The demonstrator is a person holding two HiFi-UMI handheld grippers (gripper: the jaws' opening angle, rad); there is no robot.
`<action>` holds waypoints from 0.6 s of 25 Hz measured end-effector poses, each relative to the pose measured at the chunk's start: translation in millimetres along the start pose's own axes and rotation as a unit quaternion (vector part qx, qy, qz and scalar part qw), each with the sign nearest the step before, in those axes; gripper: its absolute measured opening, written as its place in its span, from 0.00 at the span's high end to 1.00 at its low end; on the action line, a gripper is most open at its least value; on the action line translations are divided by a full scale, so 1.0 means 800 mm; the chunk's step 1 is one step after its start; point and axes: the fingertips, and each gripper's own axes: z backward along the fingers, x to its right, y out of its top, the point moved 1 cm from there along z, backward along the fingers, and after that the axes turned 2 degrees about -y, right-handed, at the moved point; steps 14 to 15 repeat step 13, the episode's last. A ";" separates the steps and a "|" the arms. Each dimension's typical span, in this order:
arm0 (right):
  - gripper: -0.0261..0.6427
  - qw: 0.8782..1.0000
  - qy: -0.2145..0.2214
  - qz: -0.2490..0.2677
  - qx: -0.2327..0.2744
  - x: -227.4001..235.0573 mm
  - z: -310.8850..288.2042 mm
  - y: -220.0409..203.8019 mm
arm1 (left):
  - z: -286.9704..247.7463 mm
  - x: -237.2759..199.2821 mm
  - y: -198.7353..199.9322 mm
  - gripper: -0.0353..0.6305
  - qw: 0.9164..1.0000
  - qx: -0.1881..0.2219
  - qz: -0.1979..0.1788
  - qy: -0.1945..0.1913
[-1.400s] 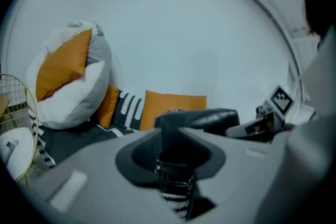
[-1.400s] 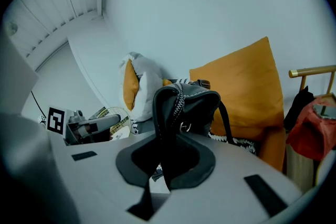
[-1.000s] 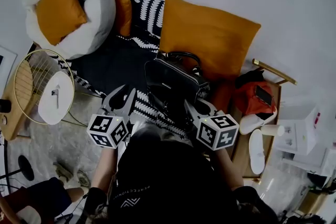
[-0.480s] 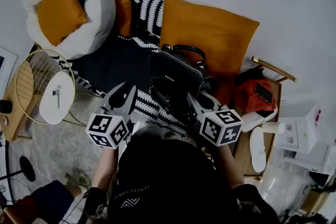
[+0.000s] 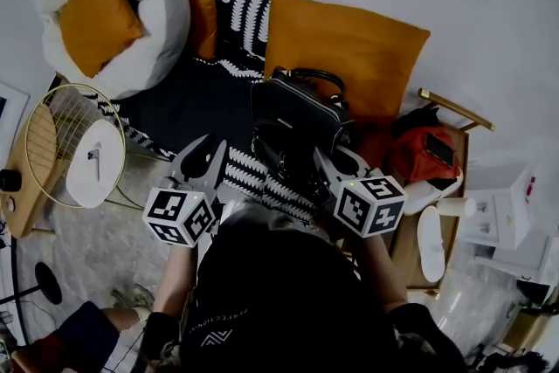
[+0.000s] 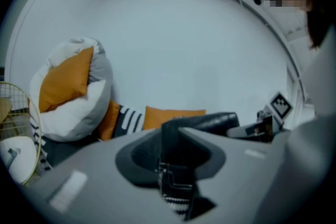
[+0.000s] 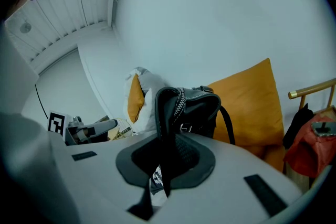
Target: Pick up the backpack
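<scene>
A black leather backpack (image 5: 293,120) stands upright on a black-and-white patterned throw (image 5: 196,96), against a big orange cushion (image 5: 345,52). My left gripper (image 5: 208,155) is just left of the backpack's lower part. In the left gripper view it (image 6: 176,162) is shut on a black strap with a buckle (image 6: 175,180). On the backpack's right side, my right gripper (image 5: 336,162) is shut on the other black strap (image 7: 167,128), and the backpack (image 7: 199,107) rises just beyond its jaws. The person's dark clothing hides the straps' lower ends in the head view.
A grey-white beanbag with an orange pillow (image 5: 113,4) sits at the far left. A round wire side table (image 5: 70,144) stands left. At the right, a wooden rack (image 5: 454,113) holds a red bag (image 5: 419,157); white slippers (image 5: 430,245) and white boxes (image 5: 502,218) lie nearby.
The backpack has shifted slightly toward the orange cushion, and the right gripper has followed it a little. The left gripper has barely moved. Both grips are unchanged.
</scene>
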 end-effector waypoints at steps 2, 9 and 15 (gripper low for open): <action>0.93 1.000 -0.002 -0.002 -0.001 0.001 0.000 0.000 | 0.000 -0.001 -0.001 0.79 1.000 -0.002 0.001 0.000; 0.93 1.000 -0.003 -0.007 -0.005 0.002 -0.001 -0.005 | -0.001 -0.002 -0.005 0.79 1.000 -0.007 0.001 -0.001; 0.93 1.000 0.000 -0.009 -0.003 0.000 -0.002 -0.004 | -0.002 -0.003 -0.007 0.79 1.000 -0.010 -0.002 -0.002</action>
